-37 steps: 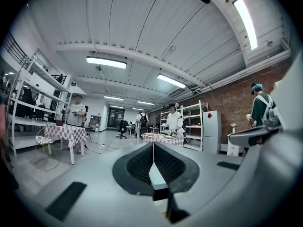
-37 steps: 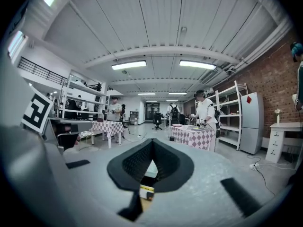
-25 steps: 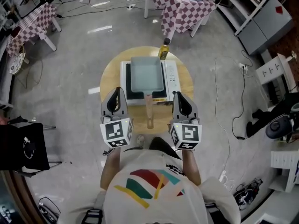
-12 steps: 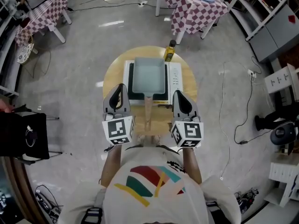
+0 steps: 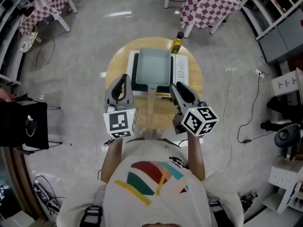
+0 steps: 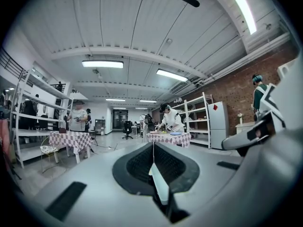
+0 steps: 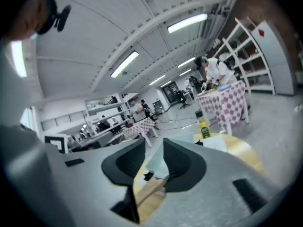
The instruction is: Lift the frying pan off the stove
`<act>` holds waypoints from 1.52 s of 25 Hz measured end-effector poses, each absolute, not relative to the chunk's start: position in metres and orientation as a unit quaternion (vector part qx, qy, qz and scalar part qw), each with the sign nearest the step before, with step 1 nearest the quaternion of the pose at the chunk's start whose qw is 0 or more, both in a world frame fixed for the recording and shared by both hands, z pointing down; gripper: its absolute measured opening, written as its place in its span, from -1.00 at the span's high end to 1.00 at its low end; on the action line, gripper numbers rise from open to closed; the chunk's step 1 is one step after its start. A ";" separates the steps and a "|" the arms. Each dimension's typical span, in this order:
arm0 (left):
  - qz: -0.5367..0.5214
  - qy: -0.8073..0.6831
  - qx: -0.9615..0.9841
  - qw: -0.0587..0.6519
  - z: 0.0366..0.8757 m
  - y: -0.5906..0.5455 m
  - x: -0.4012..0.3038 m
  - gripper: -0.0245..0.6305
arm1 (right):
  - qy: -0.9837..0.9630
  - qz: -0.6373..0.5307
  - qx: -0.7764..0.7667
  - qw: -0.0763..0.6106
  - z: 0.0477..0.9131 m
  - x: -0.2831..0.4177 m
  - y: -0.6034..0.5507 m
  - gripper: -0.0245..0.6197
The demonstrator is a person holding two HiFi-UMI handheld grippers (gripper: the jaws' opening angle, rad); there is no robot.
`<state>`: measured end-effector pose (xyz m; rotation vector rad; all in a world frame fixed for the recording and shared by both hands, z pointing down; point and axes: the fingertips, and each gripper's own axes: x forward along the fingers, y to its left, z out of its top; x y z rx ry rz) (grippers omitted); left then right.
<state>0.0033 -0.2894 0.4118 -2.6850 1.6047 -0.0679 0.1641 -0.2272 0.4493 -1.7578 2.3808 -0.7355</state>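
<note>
Frying pan [image 5: 152, 69] is seated on stove [image 5: 182, 71]; left gripper [image 5: 124, 78] is shut and empty; right gripper [image 5: 173, 86], jaws just opening with nothing between, is best widened and squared over handle [image 5: 150, 105].

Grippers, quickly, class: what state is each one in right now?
Left gripper: shut, holding nothing.
Right gripper: open, its jaws have just been opening, nothing gripped between them.

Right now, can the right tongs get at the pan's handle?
Probably yes: the right tongs have just been opening with nothing between them, and only bare table separates them from the handle.
</note>
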 end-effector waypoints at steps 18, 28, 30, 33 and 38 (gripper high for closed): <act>-0.028 0.545 -0.838 -0.008 0.418 -0.281 -0.027 0.91 | 0.702 -0.604 -0.297 0.232 0.558 0.127 -0.224 -0.02; -0.043 0.559 -0.828 0.015 0.419 -0.275 -0.034 0.91 | 0.672 -0.694 -0.163 0.202 0.593 0.057 -0.221 -0.02; -0.046 0.563 -0.825 0.016 0.420 -0.274 -0.037 0.91 | 0.670 -0.703 -0.138 0.193 0.592 0.044 -0.220 -0.02; -0.052 0.569 -0.820 0.009 0.423 -0.273 -0.042 0.91 | 0.662 -0.715 -0.108 0.194 0.586 0.033 -0.222 -0.02; -0.049 0.579 -0.814 0.004 0.421 -0.275 -0.048 0.91 | 0.655 -0.724 -0.091 0.197 0.584 0.027 -0.227 0.27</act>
